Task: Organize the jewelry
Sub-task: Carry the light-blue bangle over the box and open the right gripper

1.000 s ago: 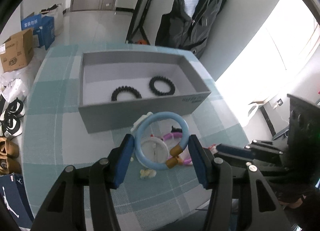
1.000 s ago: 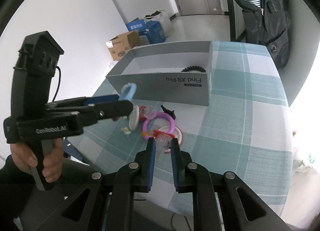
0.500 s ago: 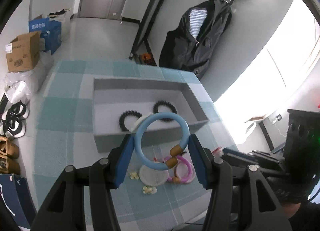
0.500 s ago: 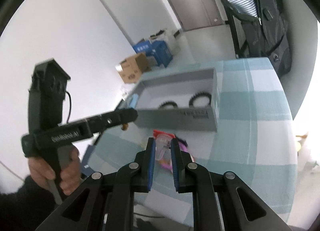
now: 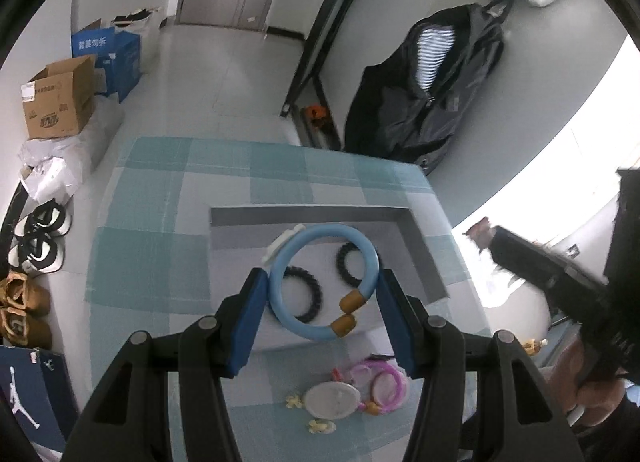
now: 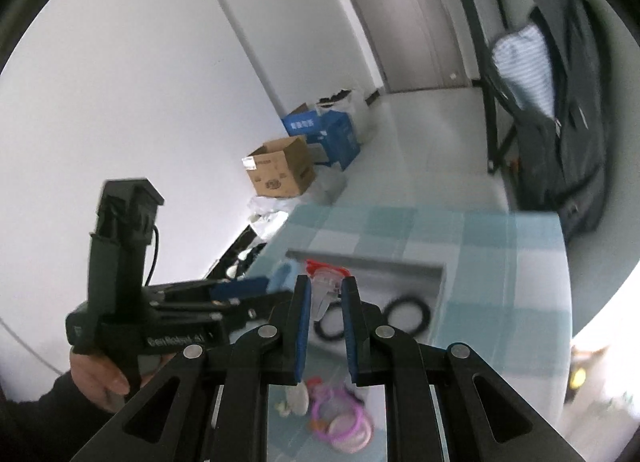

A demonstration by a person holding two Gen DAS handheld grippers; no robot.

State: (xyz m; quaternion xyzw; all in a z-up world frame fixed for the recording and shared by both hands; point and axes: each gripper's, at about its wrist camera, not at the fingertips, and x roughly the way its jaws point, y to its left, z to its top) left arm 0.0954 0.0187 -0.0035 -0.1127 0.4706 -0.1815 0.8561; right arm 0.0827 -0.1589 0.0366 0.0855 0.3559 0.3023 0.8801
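Left tongs (image 5: 322, 304) grip blue bangle (image 5: 323, 281) — only right view shows right tongs (image 6: 324, 298) pinching clear trinket (image 6: 325, 288).

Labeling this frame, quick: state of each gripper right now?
Left gripper: closed on the blue bracelet.
Right gripper: closed on a small clear packet with a red top.
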